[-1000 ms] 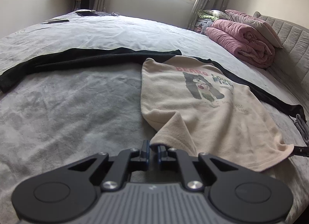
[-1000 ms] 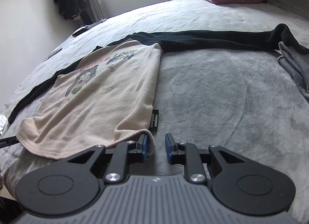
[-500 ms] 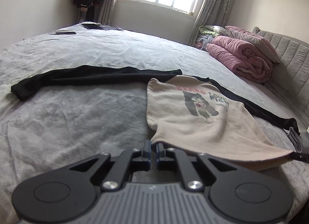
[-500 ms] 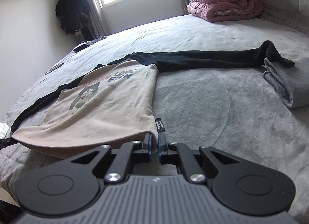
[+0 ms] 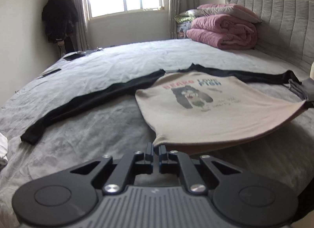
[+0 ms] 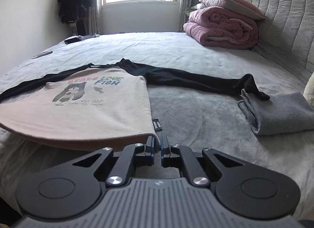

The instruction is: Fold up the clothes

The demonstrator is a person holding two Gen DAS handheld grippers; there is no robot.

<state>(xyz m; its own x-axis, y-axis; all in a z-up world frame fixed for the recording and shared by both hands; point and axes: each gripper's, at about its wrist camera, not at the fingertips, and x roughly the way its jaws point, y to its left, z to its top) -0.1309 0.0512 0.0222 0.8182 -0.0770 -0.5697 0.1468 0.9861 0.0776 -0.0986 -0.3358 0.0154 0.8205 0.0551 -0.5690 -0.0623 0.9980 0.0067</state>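
A cream shirt (image 5: 200, 110) (image 6: 94, 106) with black long sleeves and a bear print lies on the grey bed. Its hem is lifted off the blanket and stretched taut between my two grippers. My left gripper (image 5: 155, 148) is shut on the hem's left corner. My right gripper (image 6: 156, 144) is shut on the hem's right corner, beside a small black label (image 6: 156, 125). The collar end and both black sleeves (image 5: 82, 106) (image 6: 196, 80) still rest flat on the bed, spread out to the sides.
A folded grey garment (image 6: 278, 114) lies on the bed at the right, touching the sleeve cuff. Rolled pink quilts (image 6: 221, 29) sit by the padded headboard (image 6: 290, 21). Phones or flat dark items (image 6: 72, 40) lie at the bed's far left. Dark clothes hang by the window.
My right gripper went from open to shut on the hem corner. Both grippers then rose, lifting the hem off the bed and pulling it taut.
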